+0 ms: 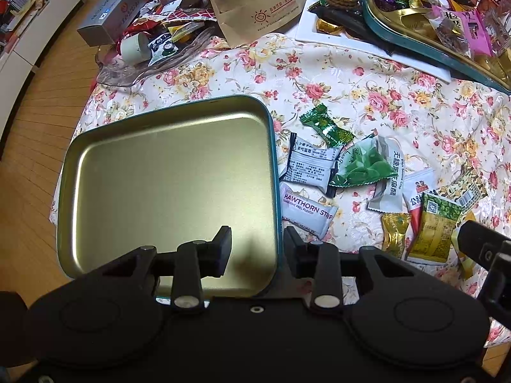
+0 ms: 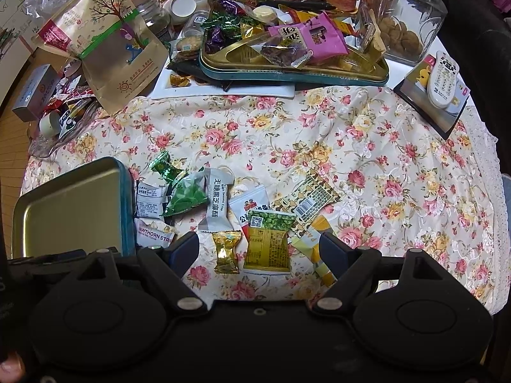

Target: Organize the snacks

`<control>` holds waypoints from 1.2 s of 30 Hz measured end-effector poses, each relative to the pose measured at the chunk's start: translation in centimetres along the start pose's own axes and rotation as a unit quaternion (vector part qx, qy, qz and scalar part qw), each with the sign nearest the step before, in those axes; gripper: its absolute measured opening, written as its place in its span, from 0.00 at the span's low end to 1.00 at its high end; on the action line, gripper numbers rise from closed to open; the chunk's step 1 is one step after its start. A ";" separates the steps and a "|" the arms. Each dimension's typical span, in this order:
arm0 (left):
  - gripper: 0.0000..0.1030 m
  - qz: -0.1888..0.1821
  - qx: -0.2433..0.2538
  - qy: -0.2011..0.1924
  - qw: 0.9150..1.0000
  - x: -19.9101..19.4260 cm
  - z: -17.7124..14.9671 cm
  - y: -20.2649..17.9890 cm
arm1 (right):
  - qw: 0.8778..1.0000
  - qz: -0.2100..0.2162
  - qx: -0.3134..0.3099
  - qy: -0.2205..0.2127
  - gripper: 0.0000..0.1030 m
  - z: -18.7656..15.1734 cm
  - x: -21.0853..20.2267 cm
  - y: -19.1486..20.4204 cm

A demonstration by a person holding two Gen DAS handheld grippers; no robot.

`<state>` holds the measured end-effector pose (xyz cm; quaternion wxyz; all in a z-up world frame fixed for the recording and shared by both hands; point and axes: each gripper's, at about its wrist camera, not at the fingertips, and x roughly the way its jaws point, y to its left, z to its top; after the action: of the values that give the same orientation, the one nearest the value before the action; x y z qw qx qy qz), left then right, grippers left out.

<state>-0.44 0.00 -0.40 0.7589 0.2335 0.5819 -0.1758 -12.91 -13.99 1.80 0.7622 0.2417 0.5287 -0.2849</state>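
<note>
An empty gold tin tray [image 1: 166, 185] with a teal rim lies at the table's left edge. My left gripper [image 1: 258, 247] is open and straddles the tray's near right rim, one finger over the inside and one outside. Loose snacks lie right of the tray: a Hawthorn Strip pack [image 1: 306, 210], a green pouch [image 1: 364, 164], a green candy [image 1: 325, 126] and a sesame chip pack [image 1: 388, 178]. My right gripper [image 2: 258, 250] is wide open above the cloth. A gold candy [image 2: 226, 250] and a yellow-green packet [image 2: 270, 242] lie between its fingers.
A big teal tray [image 2: 287, 75] heaped with sweets sits at the back, with a glass walnut jar [image 2: 402, 16] and a remote [image 2: 444, 79] to its right. A paper bag [image 2: 118, 48] and a clear dish [image 2: 48, 146] crowd the left. Bare floral cloth [image 2: 399, 175] spreads right of the snacks.
</note>
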 end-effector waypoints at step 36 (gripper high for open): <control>0.45 -0.014 -0.016 -0.028 0.999 -1.5 -0.1 1.6 | 1.000 -0.009 -0.011 0.013 0.83 0.2 1.9 1.5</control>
<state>-0.03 1.36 1.31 0.7759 0.2076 0.5667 -0.1835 -11.24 -13.37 0.15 0.7553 0.2318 0.5440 -0.2827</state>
